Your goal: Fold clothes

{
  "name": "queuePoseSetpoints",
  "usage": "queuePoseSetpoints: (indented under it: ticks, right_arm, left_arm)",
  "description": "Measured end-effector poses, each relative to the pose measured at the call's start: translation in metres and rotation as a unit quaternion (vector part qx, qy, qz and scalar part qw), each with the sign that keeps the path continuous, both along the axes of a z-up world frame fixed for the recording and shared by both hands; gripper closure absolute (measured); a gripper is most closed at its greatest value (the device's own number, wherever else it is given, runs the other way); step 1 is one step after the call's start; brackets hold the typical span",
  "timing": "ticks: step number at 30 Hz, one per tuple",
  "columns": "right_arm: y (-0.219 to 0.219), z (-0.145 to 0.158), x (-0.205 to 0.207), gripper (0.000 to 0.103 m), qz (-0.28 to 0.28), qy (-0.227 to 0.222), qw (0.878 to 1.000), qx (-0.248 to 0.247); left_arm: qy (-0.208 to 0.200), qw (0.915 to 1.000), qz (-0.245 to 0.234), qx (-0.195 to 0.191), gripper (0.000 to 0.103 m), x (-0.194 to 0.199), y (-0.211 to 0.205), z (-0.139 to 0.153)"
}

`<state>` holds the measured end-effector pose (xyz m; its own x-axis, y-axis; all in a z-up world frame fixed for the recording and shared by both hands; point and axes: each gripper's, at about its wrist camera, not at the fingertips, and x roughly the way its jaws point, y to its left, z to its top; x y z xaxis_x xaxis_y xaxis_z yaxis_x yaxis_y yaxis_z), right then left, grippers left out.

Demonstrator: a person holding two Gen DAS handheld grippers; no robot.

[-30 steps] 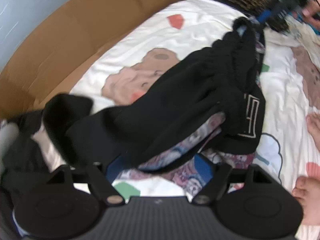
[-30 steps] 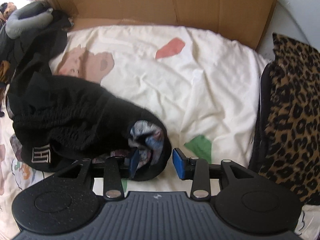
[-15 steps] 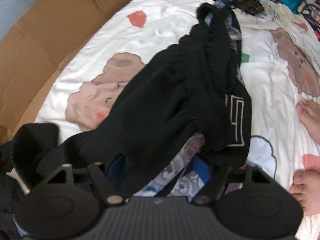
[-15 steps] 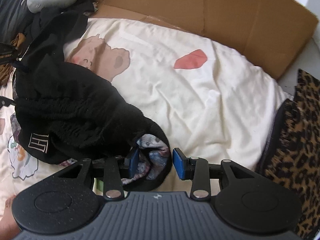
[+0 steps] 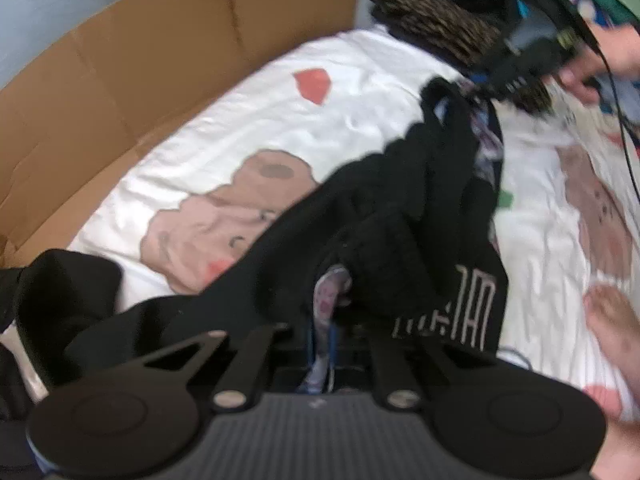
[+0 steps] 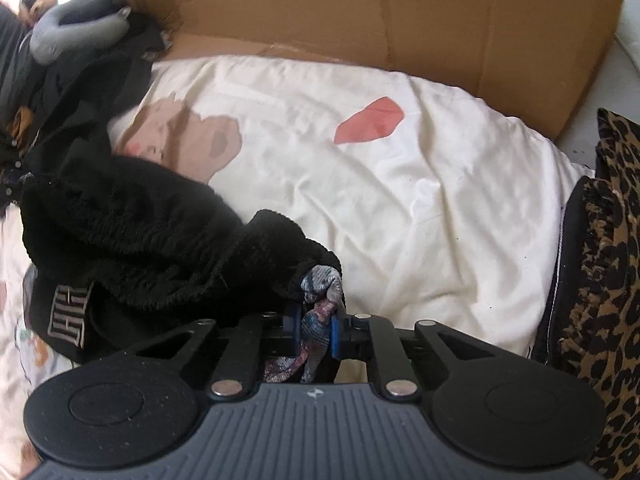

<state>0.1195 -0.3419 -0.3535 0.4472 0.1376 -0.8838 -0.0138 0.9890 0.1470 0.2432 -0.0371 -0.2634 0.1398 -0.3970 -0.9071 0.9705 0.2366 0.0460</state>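
Note:
A black fleece garment (image 5: 400,208) with a patterned lining and a white logo patch (image 5: 472,312) hangs bunched over the bear-print sheet (image 5: 224,152). My left gripper (image 5: 320,340) is shut on its near edge, with the patterned lining pinched between the blue pads. The far end of the garment rises to my right gripper (image 5: 492,80), blurred at the upper right. In the right wrist view the garment (image 6: 140,232) lies to the left. There my right gripper (image 6: 316,328) has its jaws closing, and the pads press on a twist of the patterned lining (image 6: 320,284).
A cardboard wall (image 6: 360,20) lines the far side of the bed. A leopard-print cloth (image 6: 600,260) lies at the right, dark clothes and a grey plush (image 6: 76,28) at the far left. A person's bare foot (image 5: 616,320) rests on the sheet beside my left gripper.
Both grippers' jaws have closed onto the garment's patterned edge, which lay loosely between open pads before. The left gripper has shifted along the bed and the garment now stretches between the two.

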Motion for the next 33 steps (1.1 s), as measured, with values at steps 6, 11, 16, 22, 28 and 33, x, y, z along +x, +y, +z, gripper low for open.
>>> queuePoseSetpoints:
  ticks: [6,11,16,22,28,33]
  right_arm:
    - [-0.011,0.015,0.006,0.094,-0.043,-0.030,0.999,0.017]
    - [-0.023,0.018,0.022,0.094,-0.074,-0.044,0.996,0.022]
    - [-0.031,0.015,0.045,0.095,-0.092,-0.050,0.994,0.020]
    - [-0.032,-0.003,0.072,0.096,-0.092,-0.036,0.995,-0.001]
    - [-0.033,-0.024,0.092,0.096,-0.098,-0.011,0.995,-0.010]
    - [-0.034,-0.038,0.105,0.078,-0.114,0.016,0.993,0.007]
  left_arm:
    - [0.019,0.9962,0.073,-0.045,0.096,0.040,-0.007,0.022]
    - [0.018,0.9907,0.119,-0.063,0.097,0.078,-0.020,0.029]
    - [0.009,0.9846,0.162,-0.065,0.097,0.117,-0.039,0.026]
    - [-0.002,0.9804,0.192,-0.045,0.097,0.151,-0.051,0.013]
    - [-0.012,0.9789,0.204,-0.007,0.097,0.170,-0.065,-0.010]
    - [-0.004,0.9750,0.218,0.040,0.088,0.185,-0.081,-0.039]
